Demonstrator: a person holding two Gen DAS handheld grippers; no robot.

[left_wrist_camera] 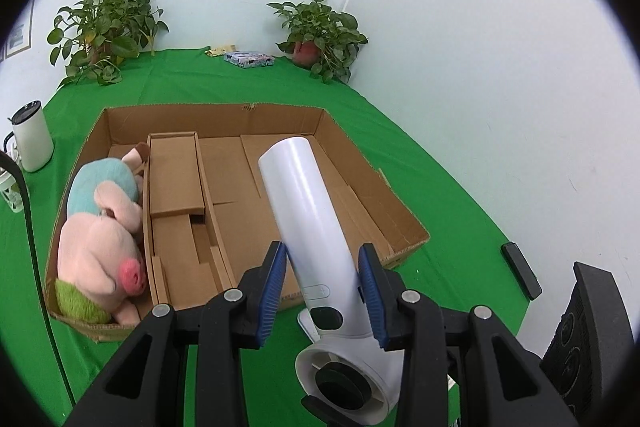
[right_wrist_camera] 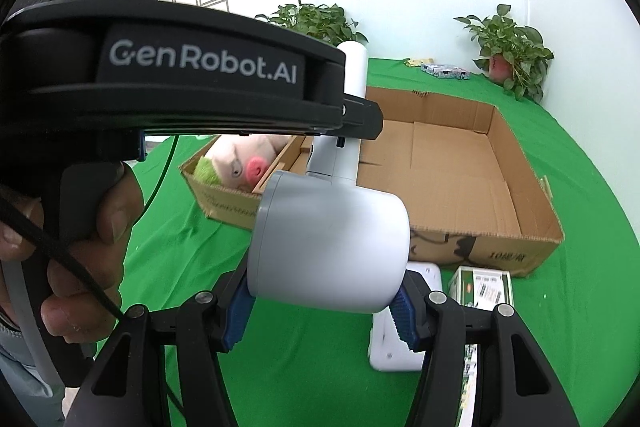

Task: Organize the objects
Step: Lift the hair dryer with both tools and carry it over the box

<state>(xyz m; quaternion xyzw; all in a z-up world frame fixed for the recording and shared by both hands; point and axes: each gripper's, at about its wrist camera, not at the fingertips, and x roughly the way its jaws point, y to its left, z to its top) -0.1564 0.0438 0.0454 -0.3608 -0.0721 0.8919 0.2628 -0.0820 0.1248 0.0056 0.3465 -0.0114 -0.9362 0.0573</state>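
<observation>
A white hair dryer hangs in the air above the green table, held by both grippers. My left gripper is shut on its long handle, blue pads pressing on both sides. My right gripper is shut on the dryer's thick grey-white barrel. The handle points toward an open cardboard box just beyond. A pink plush pig with a blue part lies in the box's left compartment. The box's large right section has nothing in it.
Two potted plants and a tissue packet stand at the back wall. A white canister is at the left. A black bar, a white flat item and a green-white carton lie near the box's front. A person's hand grips the left tool.
</observation>
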